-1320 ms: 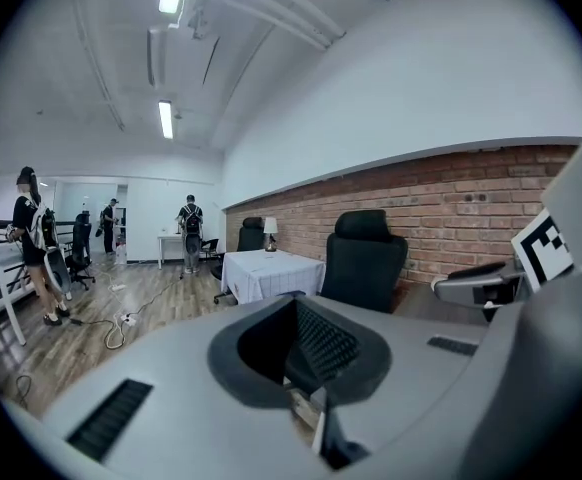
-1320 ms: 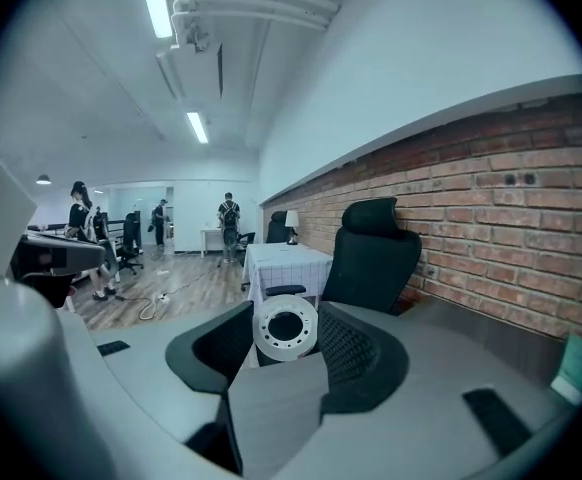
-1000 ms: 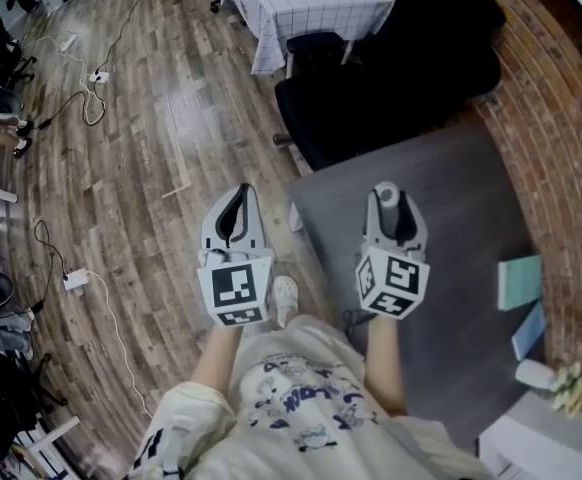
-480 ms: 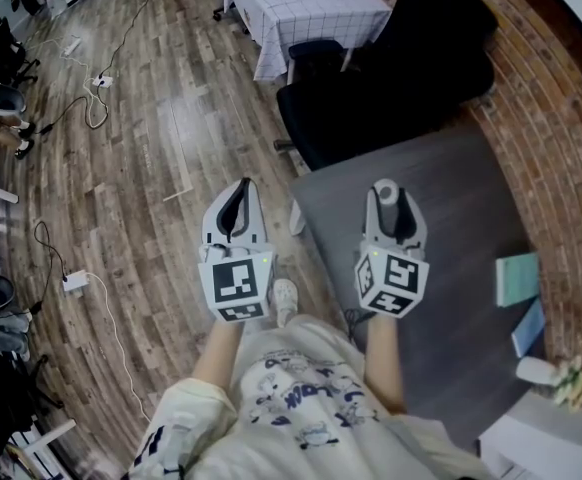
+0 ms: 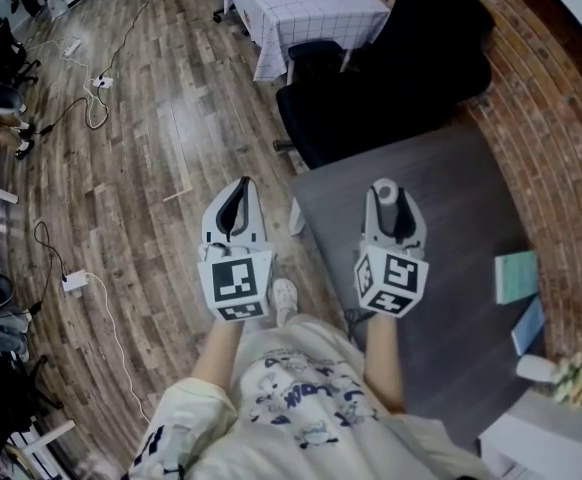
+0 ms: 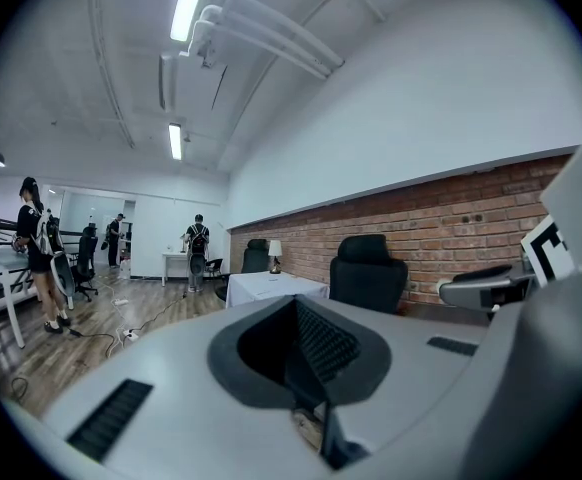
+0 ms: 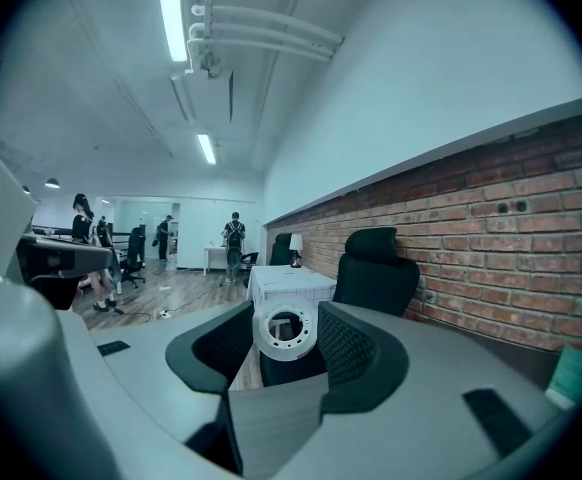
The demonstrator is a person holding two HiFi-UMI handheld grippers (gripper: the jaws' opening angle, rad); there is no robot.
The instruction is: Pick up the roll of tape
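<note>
We are noting roll of tape (image 7: 285,332) standing on edge, hole axis running along right hand-held gripper (image 5: 391,202), jaws pinching its rim, held level over bench (image 5: 456,218). Left hand-held gripper (image 6: 297,346) pressed together, pointing forward.

Bright ceiling strip lights (image 7: 171,23), fisheye edges, near parts soft

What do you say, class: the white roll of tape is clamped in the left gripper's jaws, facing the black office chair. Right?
Wrong gripper. The right gripper view shows the roll of tape clamped in the right gripper, facing the black office chair; the left gripper is shut on nothing.
</note>
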